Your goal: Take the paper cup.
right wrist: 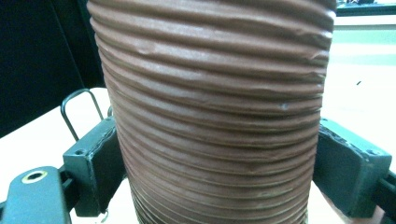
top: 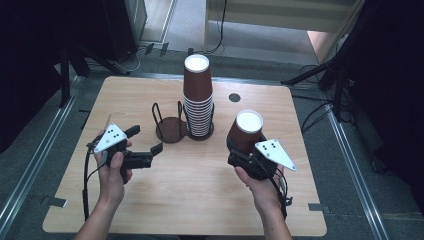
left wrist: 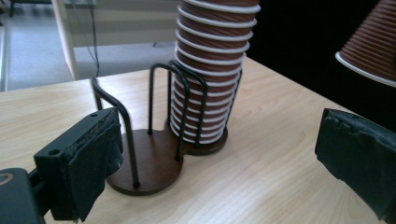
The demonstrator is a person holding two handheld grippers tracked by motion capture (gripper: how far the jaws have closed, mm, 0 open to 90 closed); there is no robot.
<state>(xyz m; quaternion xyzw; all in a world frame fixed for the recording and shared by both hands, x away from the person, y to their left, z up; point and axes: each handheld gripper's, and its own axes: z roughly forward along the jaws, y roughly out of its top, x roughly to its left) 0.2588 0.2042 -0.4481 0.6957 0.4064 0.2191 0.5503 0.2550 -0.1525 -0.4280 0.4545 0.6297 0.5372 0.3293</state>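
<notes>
Right gripper (top: 246, 156) jaws clamped on upside-down brown paper cup (top: 245, 131), held above table (top: 300, 210) right of cup stack (top: 198, 95). Left gripper (top: 145, 145) jaws apart, empty, near wire holder (top: 170, 129). Step judged: carrying cup to stack or empty slot; next needs alignment overhead, then lowering.

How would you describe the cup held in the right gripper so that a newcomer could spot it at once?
Start at the wooden table and find the tall stack of brown ribbed cups in the black wire holder near its middle. Nearer the person, on the right, the right gripper clamps a single upside-down cup. Unlike the stacked ones, it stands alone, tilted, outside the holder.
</notes>
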